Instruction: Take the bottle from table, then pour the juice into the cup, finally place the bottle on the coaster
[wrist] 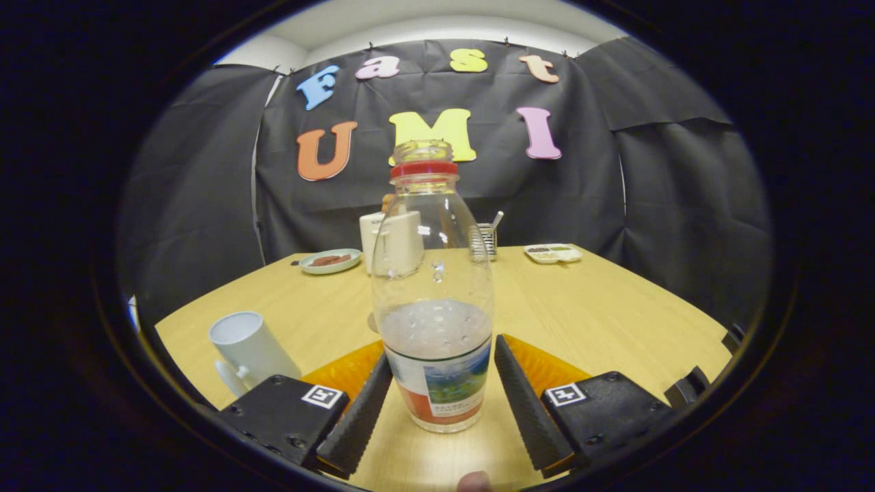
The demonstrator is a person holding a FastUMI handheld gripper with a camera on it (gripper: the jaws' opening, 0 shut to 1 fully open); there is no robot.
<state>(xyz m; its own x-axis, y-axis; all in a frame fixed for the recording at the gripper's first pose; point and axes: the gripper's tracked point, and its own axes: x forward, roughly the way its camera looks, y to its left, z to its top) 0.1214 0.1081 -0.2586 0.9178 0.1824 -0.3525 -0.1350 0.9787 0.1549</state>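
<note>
Bottle (432, 294) stands upright on the bench (601, 314) between the jaws (441, 400), which are spread wide, neither touching it. Clear smooth plastic, under half full: probably light, slippery, squashable; grip the labelled lower body. Label print is too small to read. Cup (249, 352) sits beside the left finger.

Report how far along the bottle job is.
Done: nothing settled yet. In hand: the bottle stands upright between the gripper fingers, which flank it apart, not pressing; it rests over the orange coaster. Left: grip it, pour into the white cup, which looks empty, then set it on the coaster.
</note>
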